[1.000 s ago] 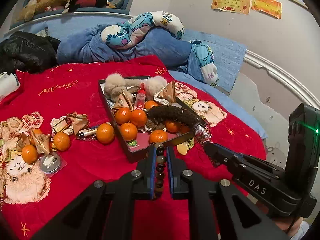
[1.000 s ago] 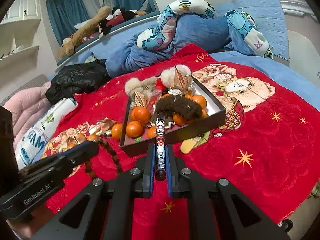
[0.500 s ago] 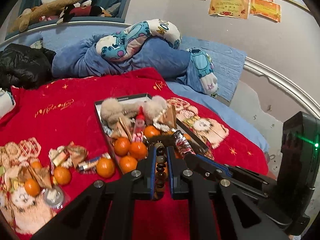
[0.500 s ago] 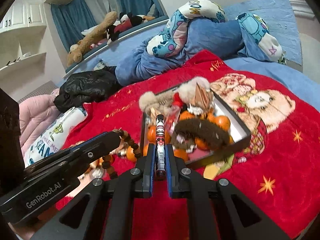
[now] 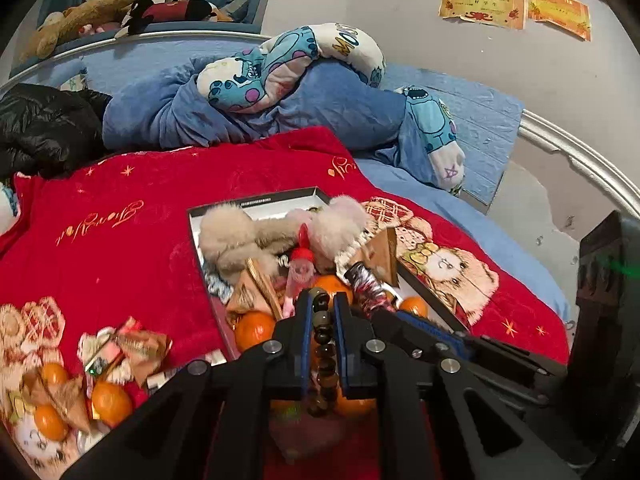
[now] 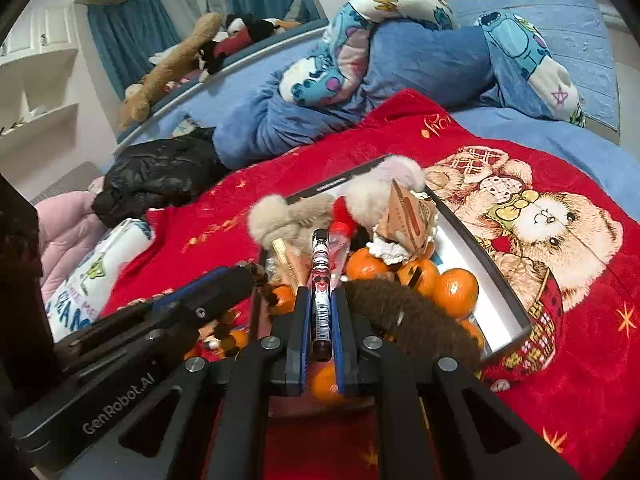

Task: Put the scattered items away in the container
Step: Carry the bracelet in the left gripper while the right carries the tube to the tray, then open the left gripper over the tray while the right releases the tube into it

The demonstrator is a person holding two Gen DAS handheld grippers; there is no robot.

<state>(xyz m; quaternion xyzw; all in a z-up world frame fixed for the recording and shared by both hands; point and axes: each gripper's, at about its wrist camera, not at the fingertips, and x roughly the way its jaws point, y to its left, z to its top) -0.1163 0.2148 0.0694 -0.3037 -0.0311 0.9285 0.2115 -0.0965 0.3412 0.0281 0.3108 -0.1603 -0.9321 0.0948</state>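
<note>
A black shallow box (image 5: 256, 201) (image 6: 504, 280) lies on the red blanket, filled with oranges, fluffy pom-poms, a brown furry piece (image 6: 404, 316) and wrapped packets. My left gripper (image 5: 322, 304) is shut on a dark bead bracelet (image 5: 325, 344) and hovers over the box's near end. My right gripper (image 6: 321, 300) is shut on a patterned pen-like tube (image 6: 320, 276), also over the box. The right gripper shows in the left wrist view (image 5: 404, 316), just right of the left one. Loose oranges (image 5: 110, 400) and packets (image 5: 140, 348) lie on the blanket to the left.
Blue bedding with a cartoon pillow (image 5: 288, 64) is piled behind the box. A black jacket (image 6: 160, 176) lies at the far left. Plush toys (image 5: 120, 0) sit on a ledge. The wall (image 5: 540, 208) and the bed's rim (image 5: 580, 152) are to the right.
Both grippers have moved forward and now hover over the box, each still holding its item. The box looks nearer in both views.
</note>
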